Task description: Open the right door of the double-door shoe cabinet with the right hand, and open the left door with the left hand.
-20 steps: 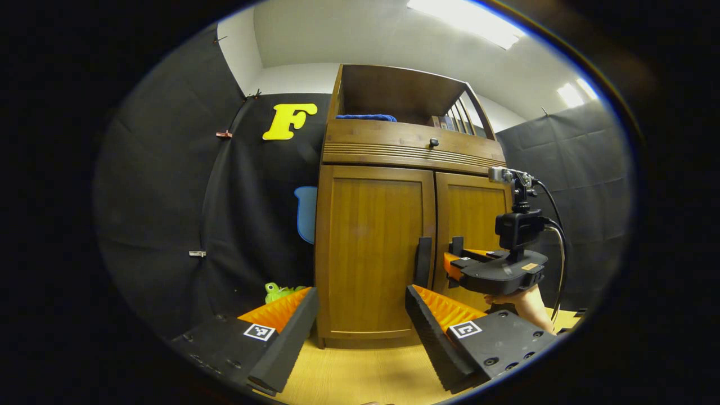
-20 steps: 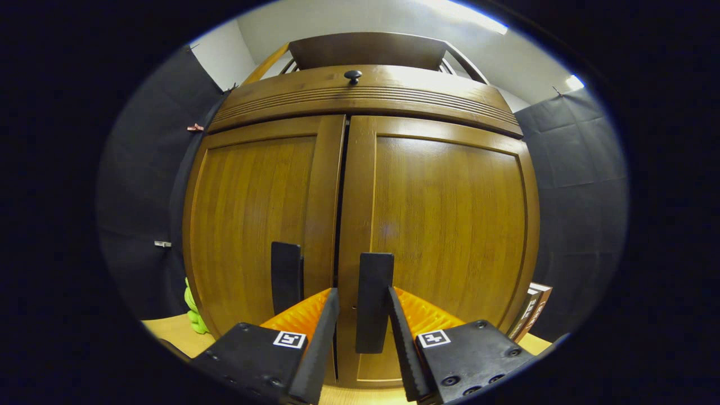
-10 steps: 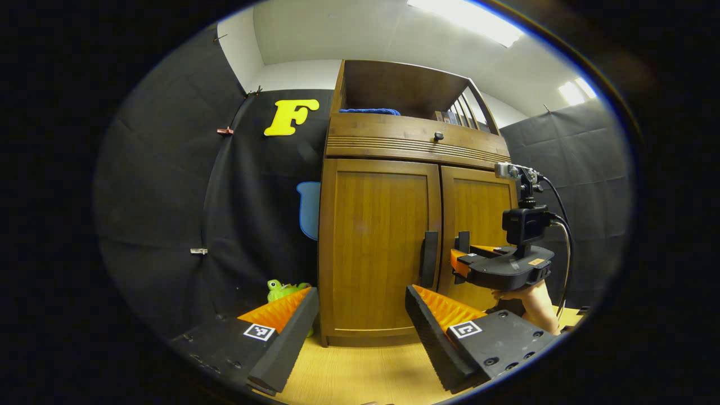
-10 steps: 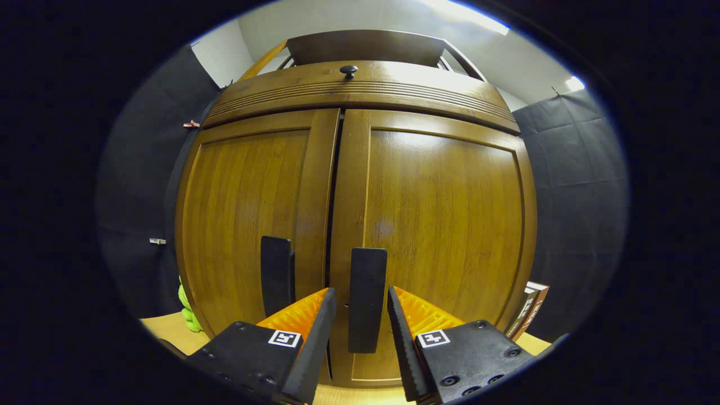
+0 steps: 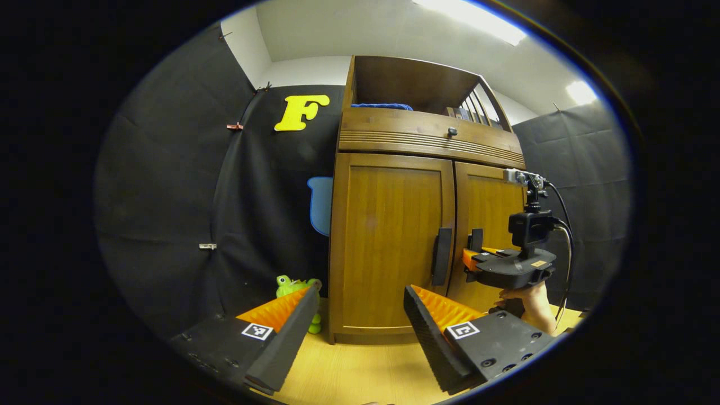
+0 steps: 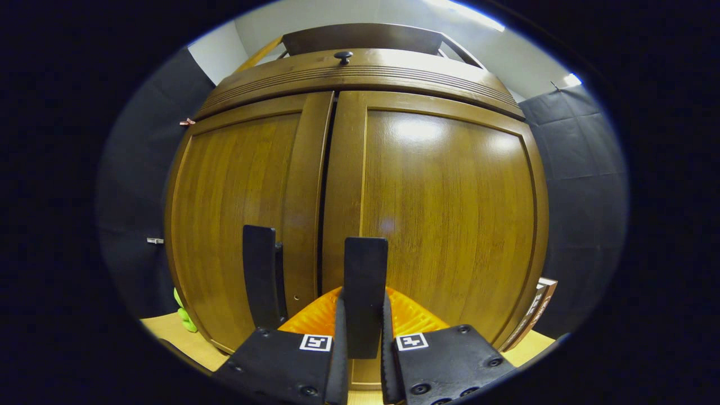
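Note:
The wooden shoe cabinet (image 5: pixel 427 140) stands with both doors shut. In the right gripper view, the right door (image 6: pixel 450 214) is close in front, and my right gripper (image 6: pixel 361 318) is shut on its dark vertical handle (image 6: pixel 365 275), one finger pressing each side. The left door's handle (image 6: pixel 259 275) stands free just to the left. In the left gripper view, my left gripper (image 5: pixel 360 289) is open and holds nothing, well short of the left door (image 5: pixel 391 242) and its handle (image 5: pixel 441 256). Farther off, the right gripper (image 5: pixel 471 260) sits at the right handle (image 5: pixel 476 239), held by a hand (image 5: pixel 526 301).
A green toy (image 5: pixel 292 287) sits on the wooden floor (image 5: pixel 360 371) at the cabinet's left foot. A drawer with a dark knob (image 5: pixel 451 132) runs above the doors, under a shelf with a blue cloth (image 5: pixel 382 106). Books (image 6: pixel 537 304) lean at the cabinet's right.
My right gripper's fingers have closed onto the right door handle and moved nearer the door. The left gripper has drifted left and slightly back; the doors have not moved.

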